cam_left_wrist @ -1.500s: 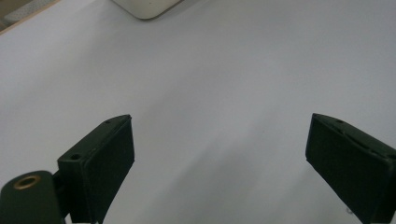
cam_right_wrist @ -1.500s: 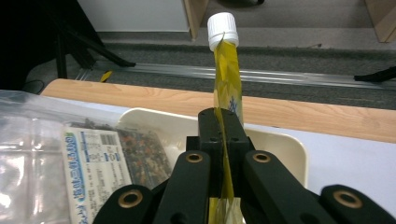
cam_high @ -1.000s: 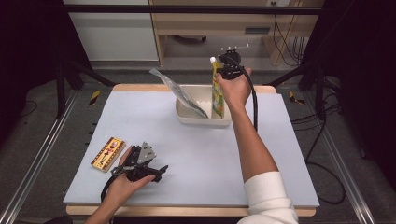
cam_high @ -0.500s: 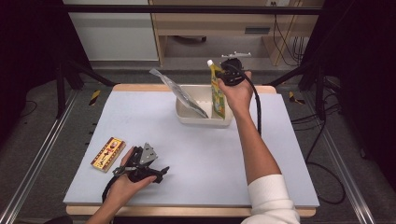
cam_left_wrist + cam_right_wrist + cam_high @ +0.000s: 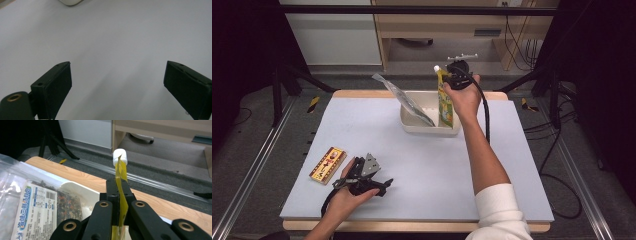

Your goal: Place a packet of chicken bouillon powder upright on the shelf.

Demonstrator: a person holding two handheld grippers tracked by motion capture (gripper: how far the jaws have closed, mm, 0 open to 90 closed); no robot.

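Yellow pouch (image 5: 445, 102): standing upright in the white tub (image 5: 412, 122), against the tub's right end, its white cap (image 5: 120, 157) poking up above the rim; I am pinching its flat upper edge.
Right gripper (image 5: 452, 82): hanging over the tub's right end in my right hand (image 5: 464, 97); in the right gripper view my two black jaws are pressing together on the yellow film just under the cap.
White tub: sitting at the far middle of the grey table (image 5: 512, 165), close to the wooden far edge.
Clear bag (image 5: 404, 100): leaning out of the tub's left end, tilting up and away to the left; in the right gripper view its printed label (image 5: 32, 212) and dark, speckled contents are facing me.
Left gripper (image 5: 364, 180): resting on the table well apart from the tub, toward the near left corner, in my left hand (image 5: 344, 200); my jaws are standing spread wide, gripping nothing, with bare table between them.
Chocolate box (image 5: 328, 165): lying flat just left of my left gripper, far from the tub.
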